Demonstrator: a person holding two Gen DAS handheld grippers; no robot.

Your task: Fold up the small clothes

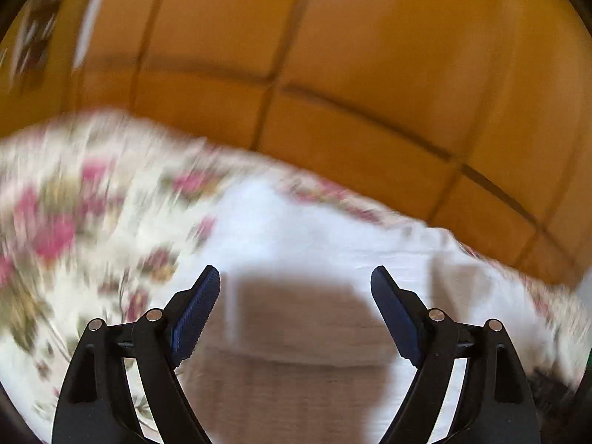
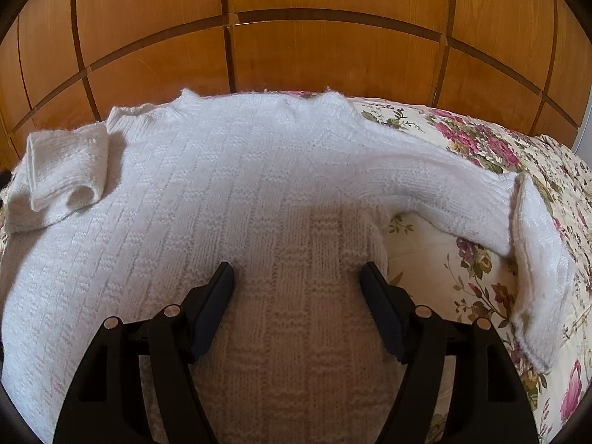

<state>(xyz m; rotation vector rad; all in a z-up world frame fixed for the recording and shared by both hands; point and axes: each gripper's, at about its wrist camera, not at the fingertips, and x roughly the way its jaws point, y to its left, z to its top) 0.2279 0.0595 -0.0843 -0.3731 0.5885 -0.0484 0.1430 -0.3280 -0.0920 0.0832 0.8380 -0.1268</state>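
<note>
A white knitted sweater (image 2: 222, 185) lies flat on a floral bedspread (image 2: 462, 137). Its left sleeve (image 2: 66, 162) is folded in over the body. Its right sleeve (image 2: 481, 207) stretches out to the right, with the cuff (image 2: 536, 277) bent toward me. My right gripper (image 2: 298, 270) is open and empty, just above the sweater's lower body. The left wrist view is blurred by motion. There my left gripper (image 1: 296, 272) is open and empty over the white sweater (image 1: 314, 240).
A wooden panelled wall (image 2: 296, 37) rises behind the bed; it also shows in the left wrist view (image 1: 370, 74). The floral bedspread shows in the left wrist view (image 1: 74, 203) to the left of the sweater.
</note>
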